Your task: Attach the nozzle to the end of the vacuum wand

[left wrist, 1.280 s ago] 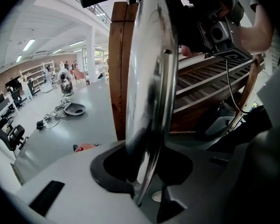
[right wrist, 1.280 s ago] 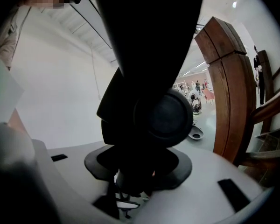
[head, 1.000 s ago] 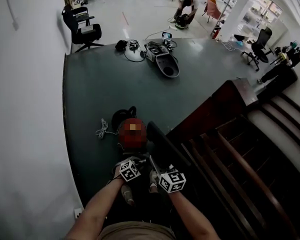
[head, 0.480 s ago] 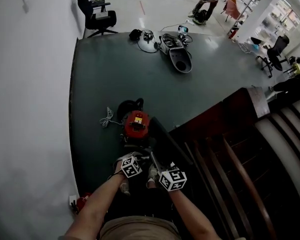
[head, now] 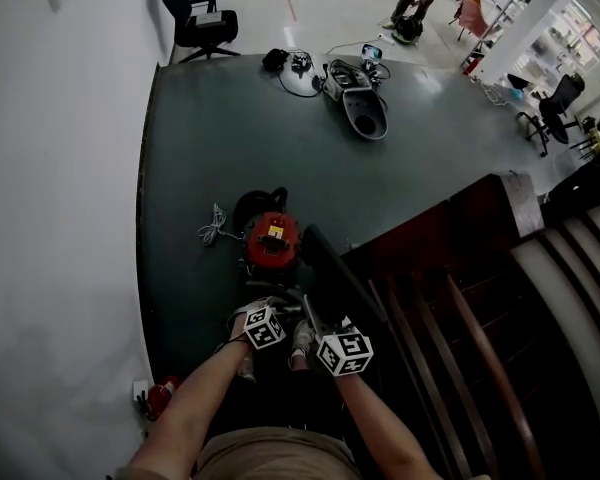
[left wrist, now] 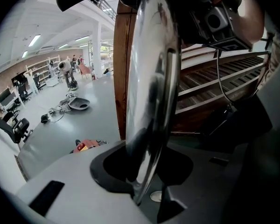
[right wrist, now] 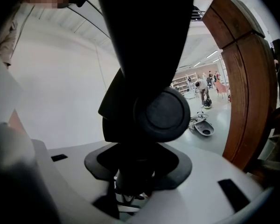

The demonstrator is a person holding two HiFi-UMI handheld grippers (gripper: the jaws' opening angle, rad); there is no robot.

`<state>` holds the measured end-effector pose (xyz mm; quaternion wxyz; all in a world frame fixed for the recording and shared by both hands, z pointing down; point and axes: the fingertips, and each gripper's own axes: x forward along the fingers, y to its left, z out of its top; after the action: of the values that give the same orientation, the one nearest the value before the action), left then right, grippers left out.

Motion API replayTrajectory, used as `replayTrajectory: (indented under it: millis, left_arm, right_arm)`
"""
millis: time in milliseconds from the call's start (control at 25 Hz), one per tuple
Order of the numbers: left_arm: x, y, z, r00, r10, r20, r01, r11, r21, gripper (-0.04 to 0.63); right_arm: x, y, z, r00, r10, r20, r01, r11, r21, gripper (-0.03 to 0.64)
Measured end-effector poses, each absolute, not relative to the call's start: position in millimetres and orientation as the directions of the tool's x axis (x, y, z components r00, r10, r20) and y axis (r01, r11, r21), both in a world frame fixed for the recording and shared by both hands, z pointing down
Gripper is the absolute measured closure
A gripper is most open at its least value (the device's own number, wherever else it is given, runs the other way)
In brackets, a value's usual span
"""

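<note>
Both forearms reach forward and down, and the hands sit close together just on the near side of the red vacuum cleaner (head: 272,240), marker cubes side by side. The left forearm (head: 195,408) comes in from the lower left and the right forearm (head: 380,430) from the lower right.

The left gripper (left wrist: 147,190) has its jaws drawn narrow onto the shiny vacuum wand (left wrist: 151,92), which rises from between them and fills the middle of the left gripper view.

The right gripper (right wrist: 130,185) has its jaws clamped on the neck of the black nozzle (right wrist: 161,113). The nozzle's flat body stretches from the grippers up beside the vacuum cleaner, on the side nearer the wooden staircase (head: 460,308). Whether the wand and nozzle touch cannot be made out.
</note>
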<state>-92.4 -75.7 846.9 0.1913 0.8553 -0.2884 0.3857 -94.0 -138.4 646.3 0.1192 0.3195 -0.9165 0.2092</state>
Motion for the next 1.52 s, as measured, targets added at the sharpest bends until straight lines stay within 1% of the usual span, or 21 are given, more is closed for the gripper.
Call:
replayTrajectory:
  millis: [240, 400, 560, 800, 960, 1080, 1240, 1440, 1520]
  left_arm:
    - [-90, -78, 849, 0.533, -0.34, 0.775, -0.634, -0.767, 0.099, 0.474]
    - [-87, -75, 853, 0.527, -0.313, 0.79, -0.603, -0.793, 0.088, 0.474]
    - [-87, -76, 851, 0.537, -0.323, 0.779, -0.625, -0.773, 0.11, 0.474]
    - [-91, -76, 853, 0.542, -0.318, 0.778, -0.61, -0.785, 0.104, 0.473]
    - [-92, -74, 850, 0.533, -0.296, 0.793, -0.589, -0.803, 0.096, 0.474]
    - [-92, -75, 851, 0.532, -0.288, 0.796, -0.592, -0.799, 0.106, 0.474]
    - [-98, -82, 852, 0.531, -0.292, 0.796, -0.625, -0.769, 0.135, 0.472]
    - [-101, -84, 852, 0.527, -0.284, 0.801, -0.6, -0.792, 0.115, 0.474]
    - [-101, -85, 852, 0.531, -0.274, 0.802, -0.599, -0.791, 0.127, 0.474]
  right_arm:
    - [-93, -142, 650, -0.766, -0.53, 0.364, -0.633, 0.722, -0.28, 0.443]
    - [-95, -144, 654, -0.752, -0.527, 0.396, -0.645, 0.713, -0.276, 0.443]
    - [-92, -141, 653, -0.753, -0.537, 0.381, -0.65, 0.697, -0.303, 0.443]
    - [-84, -136, 651, -0.703, -0.628, 0.334, -0.711, 0.629, -0.314, 0.443]
    - [-90, -139, 655, -0.711, -0.614, 0.343, -0.703, 0.628, -0.334, 0.443]
    - [-98, -141, 658, -0.718, -0.599, 0.355, -0.695, 0.652, -0.304, 0.443]
    - [-99, -143, 659, -0.689, -0.64, 0.34, -0.724, 0.63, -0.282, 0.445]
    - [-105, -149, 661, -0.697, -0.617, 0.366, -0.716, 0.627, -0.307, 0.445]
    - [-104, -151, 661, -0.686, -0.634, 0.358, -0.728, 0.611, -0.311, 0.445]
